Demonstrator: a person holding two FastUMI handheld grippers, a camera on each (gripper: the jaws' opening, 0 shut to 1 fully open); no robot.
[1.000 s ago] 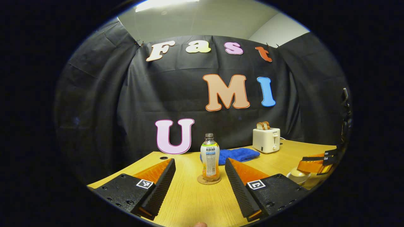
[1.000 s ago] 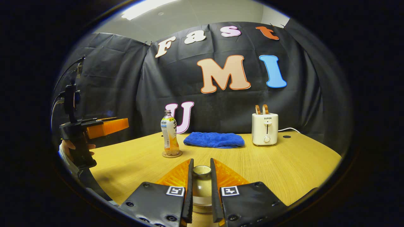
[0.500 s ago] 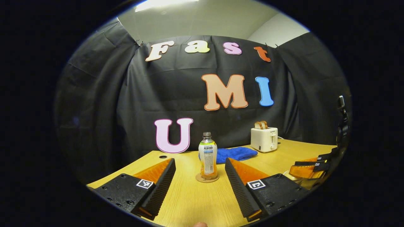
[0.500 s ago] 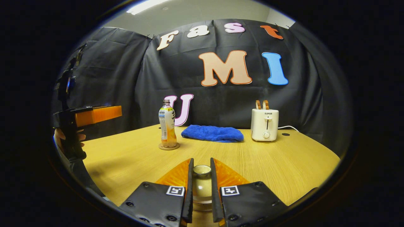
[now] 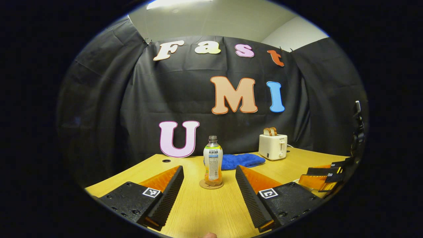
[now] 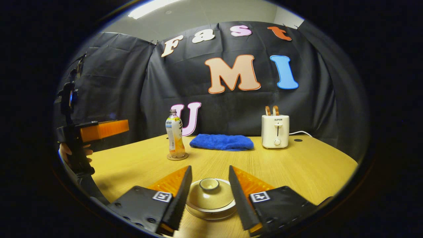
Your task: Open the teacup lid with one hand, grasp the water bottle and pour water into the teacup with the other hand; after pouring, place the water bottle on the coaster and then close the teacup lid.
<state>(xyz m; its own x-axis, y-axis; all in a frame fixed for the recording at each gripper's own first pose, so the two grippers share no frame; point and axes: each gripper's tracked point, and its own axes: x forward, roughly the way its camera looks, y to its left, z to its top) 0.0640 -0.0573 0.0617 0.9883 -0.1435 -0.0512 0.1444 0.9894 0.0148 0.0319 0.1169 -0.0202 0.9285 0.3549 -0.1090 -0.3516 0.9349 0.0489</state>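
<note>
Where the pale wooden worktop (image 6: 297, 165) runs back to the black cloth wall, a blue towel (image 6: 221, 142) and white toaster (image 6: 275, 131) line its far edge. At eleven o'clock from the spread right tongs (image 6: 209, 195), which flank the lidded teacup (image 6: 211, 198) untouching, the water bottle (image 6: 175, 135) stands on its coaster (image 6: 177, 156). Bare wood lies between; the left tongs (image 5: 208, 188) are spread too.

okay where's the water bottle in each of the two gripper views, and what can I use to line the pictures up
Left gripper view: the water bottle stands upright just below centre, on its coaster, between and beyond the open jaws.
Right gripper view: the water bottle stands left of centre, on the coaster, well beyond the jaws.
Shared landmark: the blue towel lies just right of the bottle in both.
</note>
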